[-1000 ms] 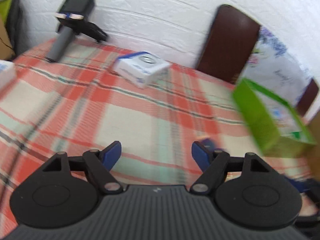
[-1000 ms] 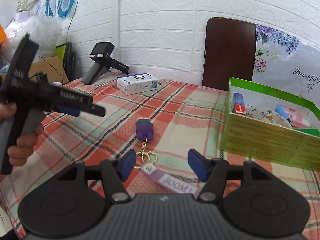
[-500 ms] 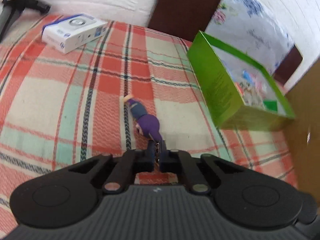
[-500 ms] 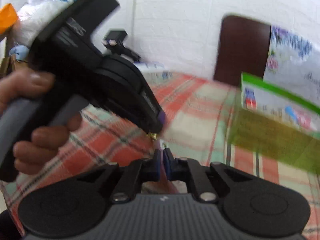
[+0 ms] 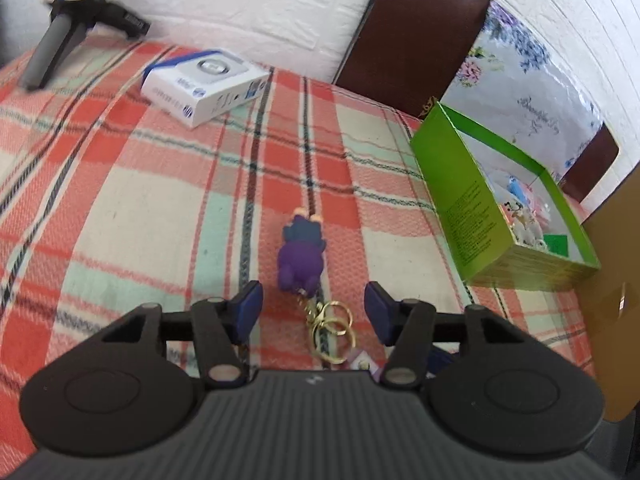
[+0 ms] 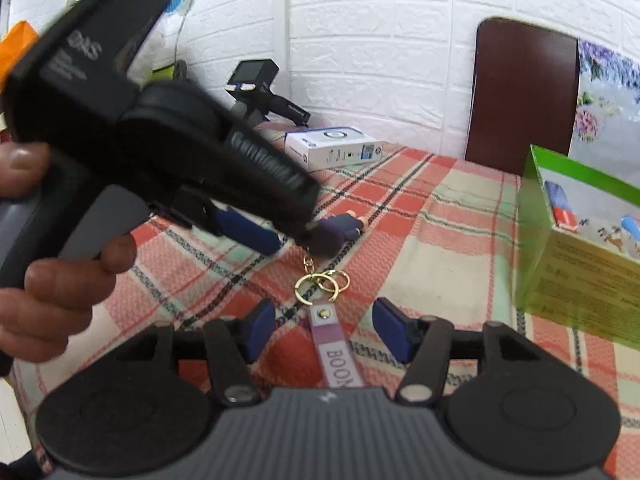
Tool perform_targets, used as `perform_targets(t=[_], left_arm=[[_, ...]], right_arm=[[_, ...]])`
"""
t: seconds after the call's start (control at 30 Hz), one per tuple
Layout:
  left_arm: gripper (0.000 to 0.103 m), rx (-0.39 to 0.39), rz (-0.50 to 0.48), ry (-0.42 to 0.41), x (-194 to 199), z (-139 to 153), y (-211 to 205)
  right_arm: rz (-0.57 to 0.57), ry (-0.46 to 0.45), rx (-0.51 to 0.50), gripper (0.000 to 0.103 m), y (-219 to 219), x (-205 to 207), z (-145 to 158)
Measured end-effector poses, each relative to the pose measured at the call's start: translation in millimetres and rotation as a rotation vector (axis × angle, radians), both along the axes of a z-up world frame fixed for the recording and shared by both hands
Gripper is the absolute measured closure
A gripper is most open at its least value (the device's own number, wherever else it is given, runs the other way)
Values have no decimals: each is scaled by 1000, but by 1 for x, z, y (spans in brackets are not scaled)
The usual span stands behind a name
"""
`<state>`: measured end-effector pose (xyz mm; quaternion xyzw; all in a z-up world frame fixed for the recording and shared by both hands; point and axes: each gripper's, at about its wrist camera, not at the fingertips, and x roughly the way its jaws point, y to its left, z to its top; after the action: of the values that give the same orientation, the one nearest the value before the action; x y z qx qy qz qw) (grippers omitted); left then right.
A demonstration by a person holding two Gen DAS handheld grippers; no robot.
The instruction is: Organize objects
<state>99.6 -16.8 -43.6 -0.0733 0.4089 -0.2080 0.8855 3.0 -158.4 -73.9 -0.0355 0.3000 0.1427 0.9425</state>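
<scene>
Purple rubber and gold rings mark the keychain lying flat on the plaid tablecloth, and both tools that were pinched shut half a second ago now stand wide open with nothing in them. The left gripper hangs low over the cloth, its blue pads either side of the gold key rings, the little purple figure just ahead at twelve o'clock. From the right gripper the lilac strap tag runs back between the parted pads, rings at twelve o'clock, and the left tool crosses in from nine o'clock in the person's left hand. So the double pinch let go: the keychain is not lifted and lies loose on the table. The green box, already holding small items, sits well apart at two o'clock from the left view. I'd judge a fresh grasp is needed before anything goes in there.
</scene>
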Motion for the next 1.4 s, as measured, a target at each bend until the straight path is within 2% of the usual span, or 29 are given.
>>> perform_targets(t=[0.03,0.07,0.1,0.13,0.17,0.2,0.33,0.5,0.63,0.8,0.87,0.9,0.93,1.0,1.1,1.3,1.4], left_arm=[[48,19,-11,-2,4,-2,-5],[69,36,-14,5,8,-5,-10],[81,54,-11,21,14,-11,-11],[81,42,-8,28,18,-15,-10],[81,17,-2,17,17,-15,-6],[81,10,3,18,16,-14,-5],[82,-55,-3,-40,0,6,0],[81,-98,-74,-147,-8,51,-17],[81,-93,-176,-236,-3,88,-60],[81,-97,-271,-321,8,117,-128],[79,-62,-272,-332,17,116,-158],[77,-29,-266,-338,22,112,-173],[68,28,-264,-345,27,105,-188],[68,144,-239,-322,36,86,-208],[69,117,-250,-239,38,65,-202],[69,109,-212,-232,20,58,-172],[69,124,-188,-269,13,62,-150]], right_arm=[[-4,5,-8,47,1,2,-2],[-9,16,-18,48,1,4,-4],[-9,34,-16,51,0,7,-7],[-9,31,-4,61,-1,7,-8],[1,32,-1,76,-1,8,-8],[4,33,-2,84,-1,9,-6],[16,-40,5,84,6,-3,5],[5,-246,-121,84,11,-16,26],[-79,-322,-157,84,-18,-9,44],[-247,-389,-175,84,-82,17,66],[-320,-364,-183,83,-112,36,64],[-356,-324,-193,73,-126,48,59],[-395,-293,-195,56,-138,57,52],[-462,-254,-146,59,-159,55,41],[-491,-298,-51,59,-171,23,33],[-521,-306,37,59,-165,-14,32],[-506,-290,60,59,-160,-13,36]])
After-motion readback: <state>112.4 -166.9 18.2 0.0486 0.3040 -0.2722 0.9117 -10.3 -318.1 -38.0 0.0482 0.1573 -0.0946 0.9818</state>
